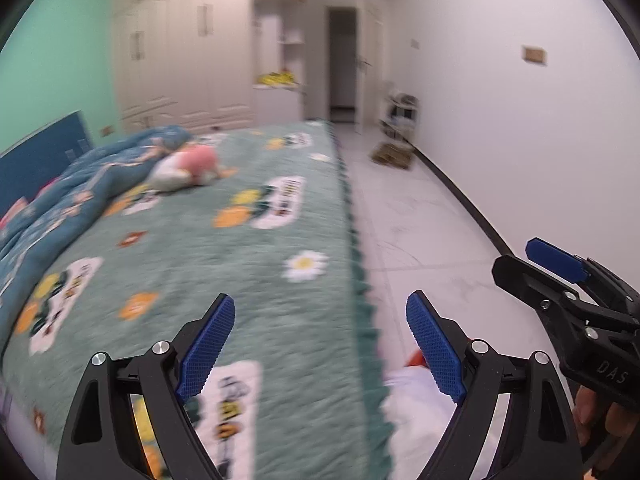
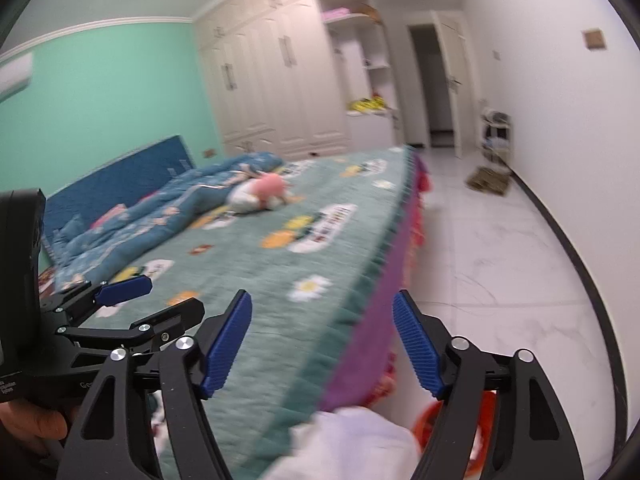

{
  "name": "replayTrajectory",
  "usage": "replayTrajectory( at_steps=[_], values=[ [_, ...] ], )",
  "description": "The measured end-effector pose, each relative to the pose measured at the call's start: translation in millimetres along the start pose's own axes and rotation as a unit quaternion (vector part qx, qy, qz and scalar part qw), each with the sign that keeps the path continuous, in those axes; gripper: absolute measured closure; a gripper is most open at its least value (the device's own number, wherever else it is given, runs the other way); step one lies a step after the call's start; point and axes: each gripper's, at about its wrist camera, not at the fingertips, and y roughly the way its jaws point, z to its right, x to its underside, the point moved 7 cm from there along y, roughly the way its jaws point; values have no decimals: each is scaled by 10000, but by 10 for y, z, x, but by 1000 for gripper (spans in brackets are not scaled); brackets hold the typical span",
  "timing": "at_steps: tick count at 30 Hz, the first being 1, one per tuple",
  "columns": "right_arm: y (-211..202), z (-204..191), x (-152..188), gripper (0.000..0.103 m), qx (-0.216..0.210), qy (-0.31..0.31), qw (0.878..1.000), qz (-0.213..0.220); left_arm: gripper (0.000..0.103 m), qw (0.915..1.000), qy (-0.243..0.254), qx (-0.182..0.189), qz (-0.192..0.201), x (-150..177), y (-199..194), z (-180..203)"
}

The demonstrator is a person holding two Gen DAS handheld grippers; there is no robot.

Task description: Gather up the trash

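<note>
Your left gripper (image 1: 320,344) and right gripper (image 2: 322,344) gape empty; the white trash bag (image 2: 352,444) lies below them.

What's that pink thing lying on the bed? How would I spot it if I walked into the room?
Start at the big bed with the green flowered cover, which fills the left of the room. Follow it toward the blue headboard, where a rumpled blue quilt is heaped. The pink and white soft toy lies at that quilt's edge, the only plump, pink thing on the flat green cover.
</note>
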Motion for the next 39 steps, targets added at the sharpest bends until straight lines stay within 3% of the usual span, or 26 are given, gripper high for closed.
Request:
replayTrajectory(
  at_steps=[5, 6, 8, 11, 20, 29, 39],
  values=[
    [-15, -664, -140, 28, -487, -399, 9979, 121, 16, 9975, -383, -502, 310, 35, -406, -512],
    [-23, -811, -174, 24, -601, -470, 9969, 174, 15, 9963, -433, -643, 374, 42, -494, -617],
    [-36, -1040, -228, 21, -765, -595, 9949, 273, 6, 9928, -516, -943, 526, 58, -649, -809],
    [-74, -1361, -284, 21, -963, -841, 9909, 422, 6, 9863, -648, -1299, 784, 64, -879, -1072],
    [-195, -2160, -333, 13, -1441, -1359, 9775, 721, 6, 9690, -1266, -1803, 1119, 181, -1353, -1656],
    [-258, -2380, -329, 12, -1584, -1485, 9733, 746, 6, 9588, -1320, -2172, 1267, 251, -1494, -1813],
    [-267, -2361, -301, 12, -1620, -1470, 9731, 722, 6, 9575, -1387, -2143, 1342, 250, -1599, -1892]
  ],
)
